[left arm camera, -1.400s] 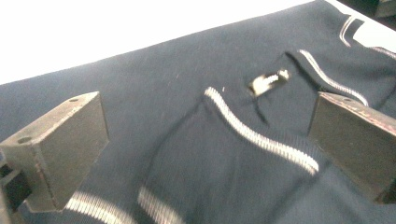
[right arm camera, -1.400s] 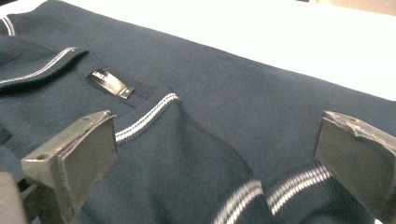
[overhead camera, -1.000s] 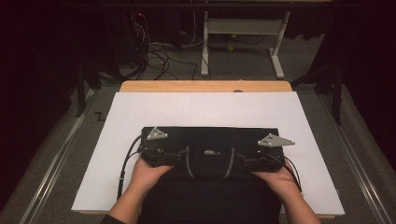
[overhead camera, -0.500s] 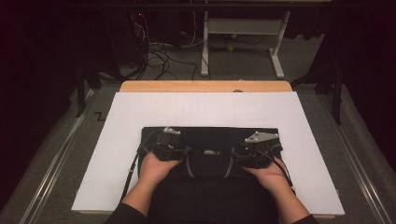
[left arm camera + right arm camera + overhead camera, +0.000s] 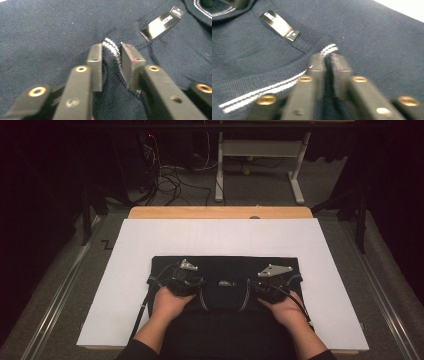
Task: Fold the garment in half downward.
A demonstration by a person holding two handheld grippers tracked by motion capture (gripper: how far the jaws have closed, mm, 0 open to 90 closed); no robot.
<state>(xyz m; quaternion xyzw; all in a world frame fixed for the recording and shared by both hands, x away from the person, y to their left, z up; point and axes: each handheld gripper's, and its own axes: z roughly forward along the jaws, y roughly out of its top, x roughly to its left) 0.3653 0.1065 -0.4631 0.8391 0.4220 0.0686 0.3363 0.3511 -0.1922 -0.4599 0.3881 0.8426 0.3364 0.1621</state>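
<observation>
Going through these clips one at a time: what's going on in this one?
A person works a dark navy sweater spread on a white-covered table, one gripper in each hand. The left gripper and the right gripper have just been closing, each on a fold of the white-striped collar on either side of the neck label. The sweater lies flat, not yet lifted.

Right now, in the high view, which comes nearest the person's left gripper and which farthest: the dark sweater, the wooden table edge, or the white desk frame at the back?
1. Dark sweater: directly under the left gripper, whose jaws pinch its striped collar.
2. Wooden table edge: beyond the white sheet, at the far side.
3. White desk frame: farthest, on the floor behind the table.
</observation>
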